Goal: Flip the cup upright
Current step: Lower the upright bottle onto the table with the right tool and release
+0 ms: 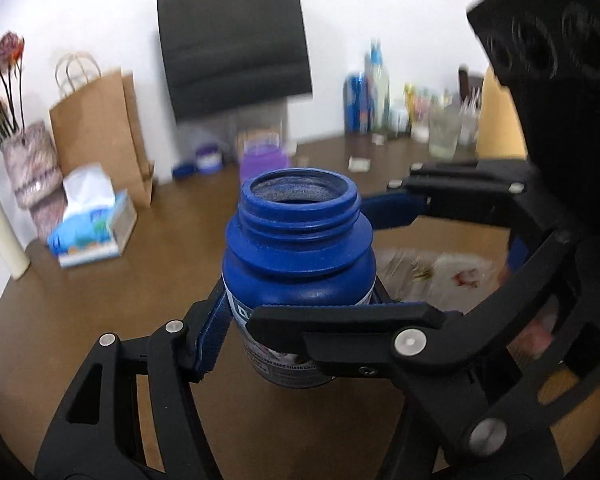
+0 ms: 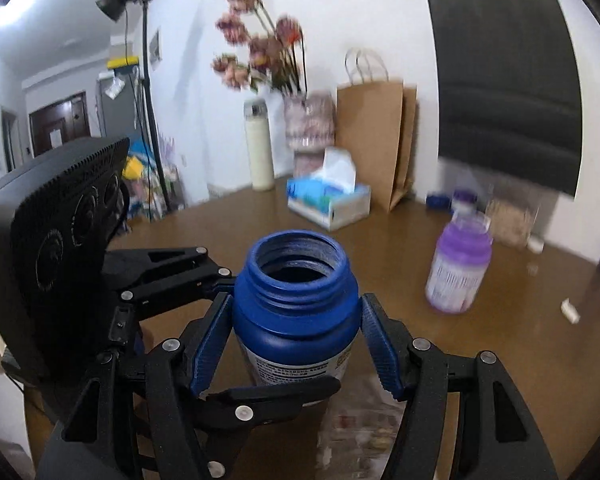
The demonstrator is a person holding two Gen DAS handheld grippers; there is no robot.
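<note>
Two tools are meeting around one blue cup [image 1: 298, 264] (really a wide-mouthed, capless jar with a white label), which is standing mouth-up above the brown surface [image 1: 100, 300]. The left tool [image 1: 300, 316] is looking clamped on the cup: one blue pad is pressing against the label on the left side, and the other side seems to be touching behind the dark finger crossing in front. The right tool [image 2: 294, 344] is bracketing the cup's shoulder with its fingers spread; a sliver of gap is showing on the right side, so it seems to be apart, not gripping.

Whether the cup's base is resting on the surface or hanging just above it cannot be told, since the fingers are hiding the bottom in both views.

As for risks, the cup is already looking upright, so the danger lies in the release. If the left tool is opening while the base is off the surface, the cup may drop and tip. The two tools are crossing close together, so a careless withdrawal could knock the cup sideways. A purple bottle [image 2: 458, 266] is standing well apart to the right, and a tissue box [image 2: 328, 198] farther back, so neither seems likely to be hit. The smooth rounded wall could also be slipping in a light grip.
</note>
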